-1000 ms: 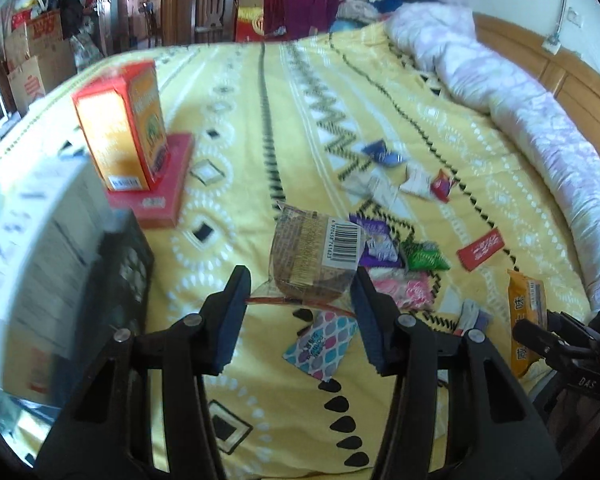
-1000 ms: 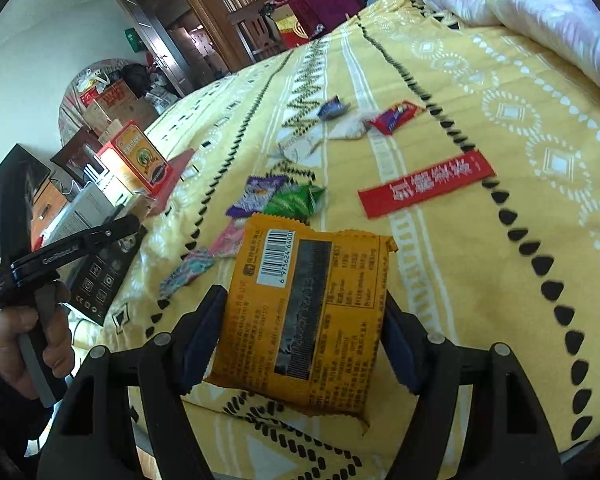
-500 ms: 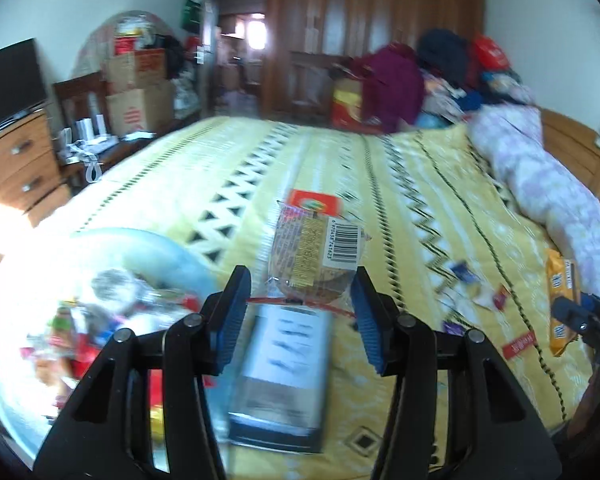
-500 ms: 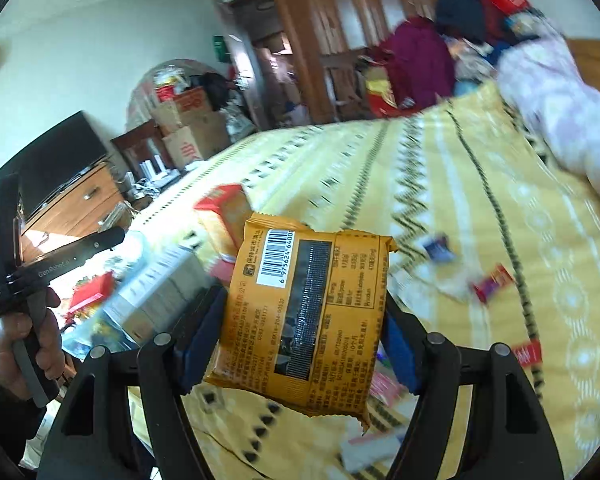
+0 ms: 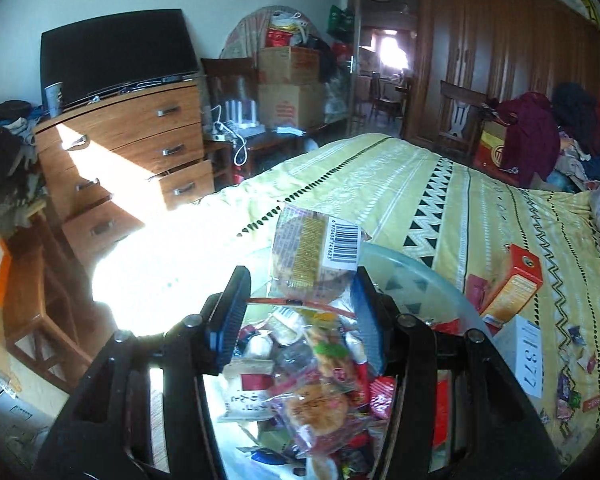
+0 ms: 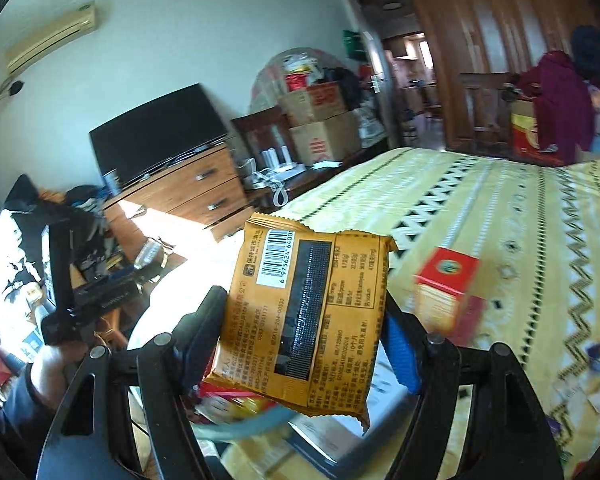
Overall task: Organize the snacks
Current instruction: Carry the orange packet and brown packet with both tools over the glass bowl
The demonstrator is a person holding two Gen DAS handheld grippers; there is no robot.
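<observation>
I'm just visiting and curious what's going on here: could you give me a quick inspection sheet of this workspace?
Surface: bed with yellow patterned bedspread.
Job's things: clear bowl heaped with snacks; clear-wrapped cake; orange packet.
Clutter: red-orange box, white box, loose wrappers on the bedspread.
Grippers: left tongs shut on the cake over the bowl; right tongs shut on the orange packet.
Cables: white cords beside the dresser.
Surroundings: dresser, television, cardboard boxes, wardrobe.
</observation>
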